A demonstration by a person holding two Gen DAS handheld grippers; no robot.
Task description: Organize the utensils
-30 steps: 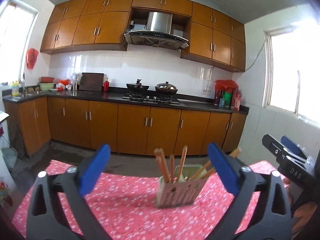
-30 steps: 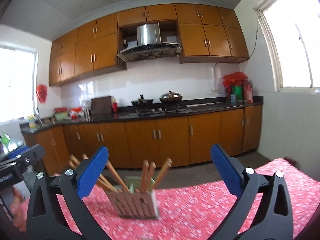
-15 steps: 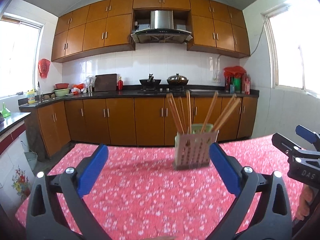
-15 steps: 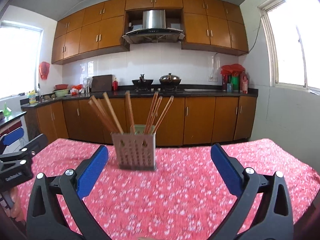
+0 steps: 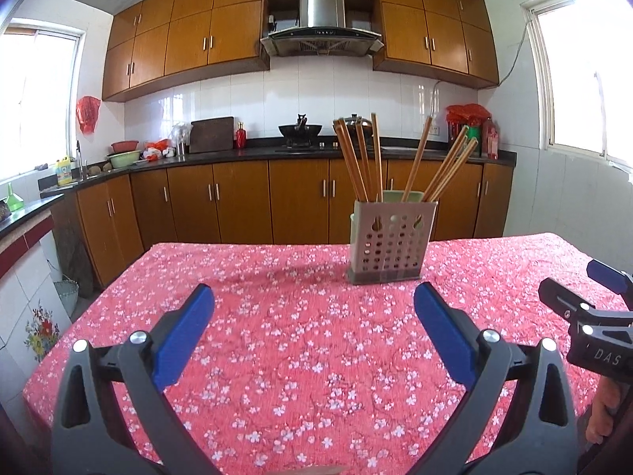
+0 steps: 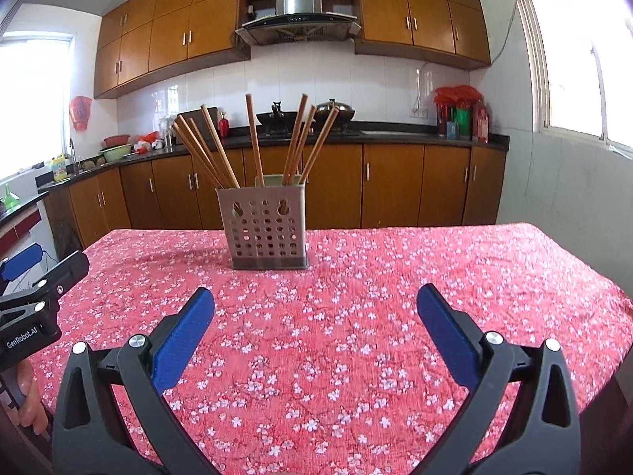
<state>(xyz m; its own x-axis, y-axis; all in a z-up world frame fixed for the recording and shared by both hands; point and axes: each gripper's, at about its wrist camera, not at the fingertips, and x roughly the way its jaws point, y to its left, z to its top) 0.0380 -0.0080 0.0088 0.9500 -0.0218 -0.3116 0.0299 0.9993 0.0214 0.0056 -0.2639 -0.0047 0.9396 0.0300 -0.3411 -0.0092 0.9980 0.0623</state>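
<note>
Both tools, left tool [image 5: 314,318] and right tool [image 6: 315,320], hover with fingers spread apart, gripping nothing, over the near tabletop [image 6: 356,336]. Farther on stands 1 perforated holder [image 6: 265,229] with 8 chopsticks [image 6: 253,138], upright and fanned.

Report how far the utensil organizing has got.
Looks done: the chopsticks stand in the perforated holder on the red floral tablecloth. In hand: nothing; the left tool and the right tool are both open and apart from the holder. No loose utensils are in view.
</note>
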